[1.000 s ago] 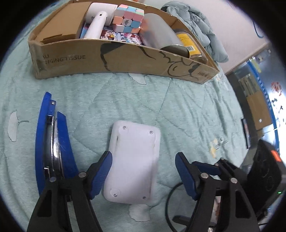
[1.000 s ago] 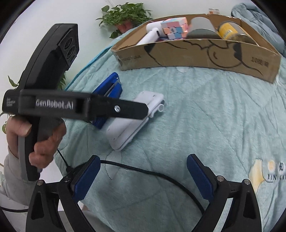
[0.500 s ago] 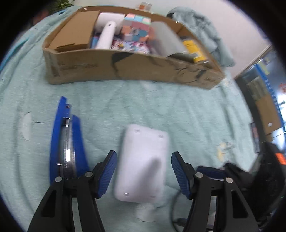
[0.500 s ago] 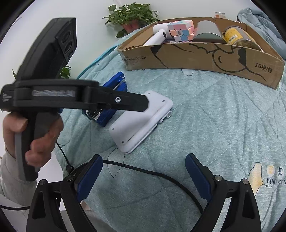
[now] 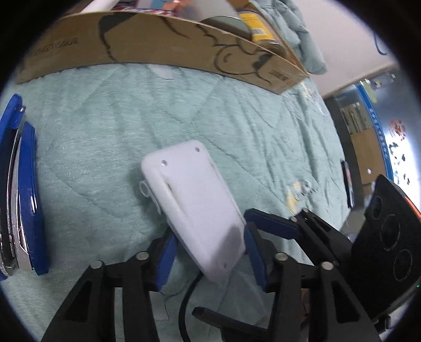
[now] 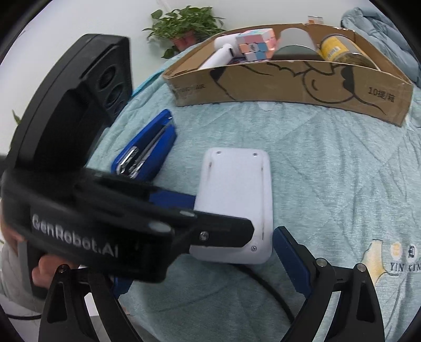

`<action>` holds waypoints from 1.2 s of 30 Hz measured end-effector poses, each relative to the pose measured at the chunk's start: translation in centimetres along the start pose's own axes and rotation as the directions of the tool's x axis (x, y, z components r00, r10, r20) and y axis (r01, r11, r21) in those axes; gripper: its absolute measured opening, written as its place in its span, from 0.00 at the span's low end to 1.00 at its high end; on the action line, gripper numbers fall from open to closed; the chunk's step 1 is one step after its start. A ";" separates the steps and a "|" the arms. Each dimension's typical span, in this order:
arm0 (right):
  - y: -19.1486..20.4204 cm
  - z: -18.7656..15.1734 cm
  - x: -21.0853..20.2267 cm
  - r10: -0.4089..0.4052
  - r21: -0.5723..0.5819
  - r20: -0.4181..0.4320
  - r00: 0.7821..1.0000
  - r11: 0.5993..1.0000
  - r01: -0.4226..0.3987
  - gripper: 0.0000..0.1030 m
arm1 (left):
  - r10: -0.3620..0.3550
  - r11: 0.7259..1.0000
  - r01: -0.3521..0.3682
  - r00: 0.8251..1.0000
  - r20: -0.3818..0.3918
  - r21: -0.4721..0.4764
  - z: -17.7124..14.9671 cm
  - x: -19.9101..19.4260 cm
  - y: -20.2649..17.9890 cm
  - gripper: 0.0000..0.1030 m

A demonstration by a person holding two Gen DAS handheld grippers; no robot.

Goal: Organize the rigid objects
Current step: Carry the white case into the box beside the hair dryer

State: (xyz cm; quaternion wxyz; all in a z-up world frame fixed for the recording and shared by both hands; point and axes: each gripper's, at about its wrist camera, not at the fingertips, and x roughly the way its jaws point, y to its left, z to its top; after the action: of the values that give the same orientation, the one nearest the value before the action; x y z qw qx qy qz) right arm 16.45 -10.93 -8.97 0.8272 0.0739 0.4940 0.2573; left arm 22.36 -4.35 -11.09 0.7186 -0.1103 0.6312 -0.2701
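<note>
A pale green quilted blanket [image 5: 110, 126] fills the left wrist view, with a brown cardboard box [image 5: 158, 44] seen beyond the tongs. The left gripper [image 5: 208, 252] is closing on a flat white plastic rectangular device [image 5: 194, 205]; its blue pads are pressed against the near end, which is tilted between them. A blue metal stapler [image 5: 21, 189] is seen well left of the tongs.

In the right wrist view, the same blanket [image 6: 329, 163] is spread before a white wall and a green potted plant [image 6: 184, 23]. The right gripper [image 6: 208, 265] is held wide apart and empty, the white device [image 6: 236, 184] lying just ahead of its fingers.
</note>
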 end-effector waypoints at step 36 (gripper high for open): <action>3.7 18.8 -1.6 -0.152 -0.051 0.146 0.978 0.986 0.160 0.62 | -0.008 0.994 -0.025 0.952 0.305 0.104 13.0 -11.7 1.0 0.27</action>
State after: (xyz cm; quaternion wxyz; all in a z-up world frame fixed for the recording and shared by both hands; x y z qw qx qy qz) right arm 30.65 -6.10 3.06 0.8797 0.0272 0.4302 0.2009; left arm 34.47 0.28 0.65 0.8136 -0.1095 0.4977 -0.2800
